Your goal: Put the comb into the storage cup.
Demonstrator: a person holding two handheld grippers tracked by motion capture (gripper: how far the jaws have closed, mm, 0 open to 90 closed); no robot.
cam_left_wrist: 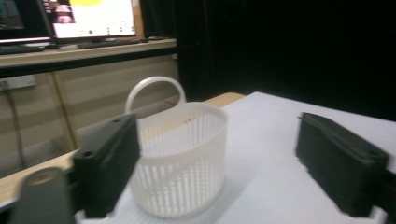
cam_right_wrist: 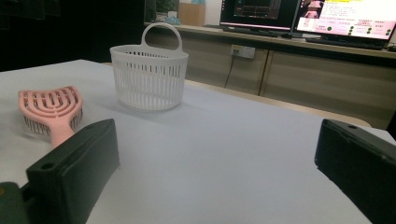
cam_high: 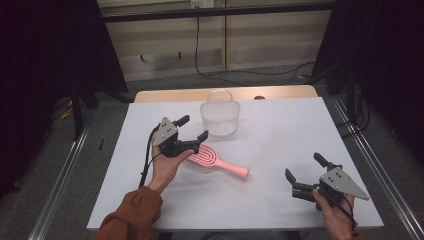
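White table (cam_high: 280, 125) holds one pink brush (cam_high: 215, 161), one basket (cam_high: 220, 118).

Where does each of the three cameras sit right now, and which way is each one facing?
High view: above the person's side, facing forward and down on the white table; both forearms, left gripper and right gripper show.
Left gripper view: rides the left gripper, faces the white slatted plastic basket with a loop handle between its black jaws.
Right gripper view: rides the right gripper low over the table, faces that basket and the pink vented plastic hairbrush.
All three views share the basket.
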